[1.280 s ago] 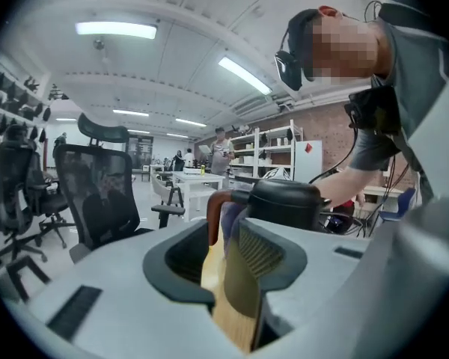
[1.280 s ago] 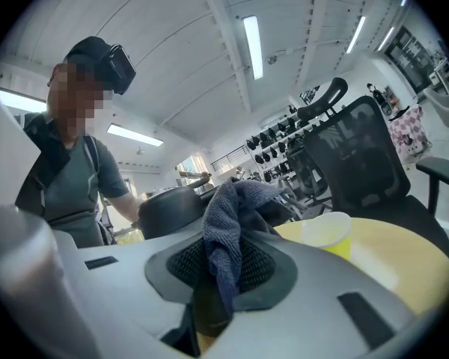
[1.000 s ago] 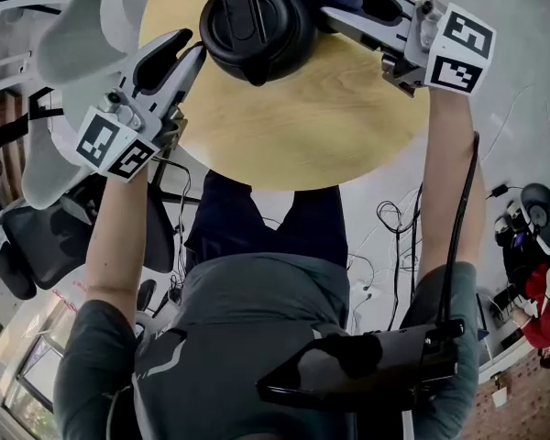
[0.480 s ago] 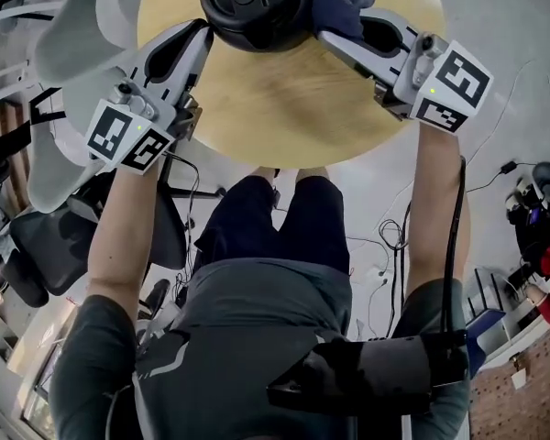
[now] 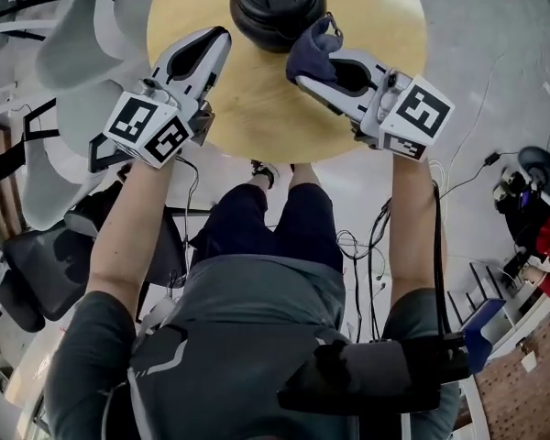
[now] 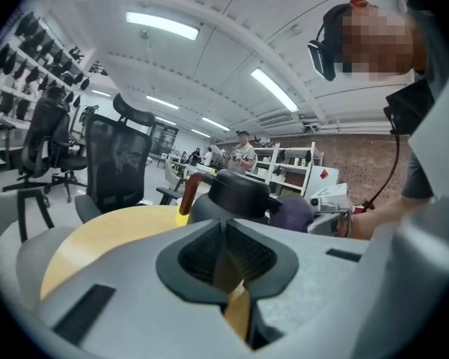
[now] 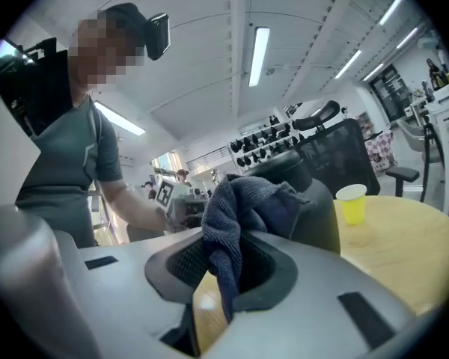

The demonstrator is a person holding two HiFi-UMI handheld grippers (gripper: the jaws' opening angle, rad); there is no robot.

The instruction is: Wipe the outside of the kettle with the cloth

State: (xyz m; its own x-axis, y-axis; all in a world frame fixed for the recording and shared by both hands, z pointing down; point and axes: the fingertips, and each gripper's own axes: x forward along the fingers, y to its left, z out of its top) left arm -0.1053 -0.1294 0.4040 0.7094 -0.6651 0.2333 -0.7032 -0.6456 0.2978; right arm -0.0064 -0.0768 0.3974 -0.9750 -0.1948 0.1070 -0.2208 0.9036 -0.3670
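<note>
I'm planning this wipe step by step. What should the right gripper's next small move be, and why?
Probably ease the right gripper forward so the cloth presses on the kettle, then sweep around its side. Its jaws are clamped on the cloth, which bunches up right beside the kettle's wall. Whether the two already touch I cannot tell, so closing that contact seems the first thing to do.

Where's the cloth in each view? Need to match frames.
Head view: cloth upper centre, at the kettle's right side.
Left gripper view: cloth right of centre, just right of the kettle.
Right gripper view: cloth dead centre, pinched in the right claw, kettle behind.
Shared landmark: the black kettle.
</note>
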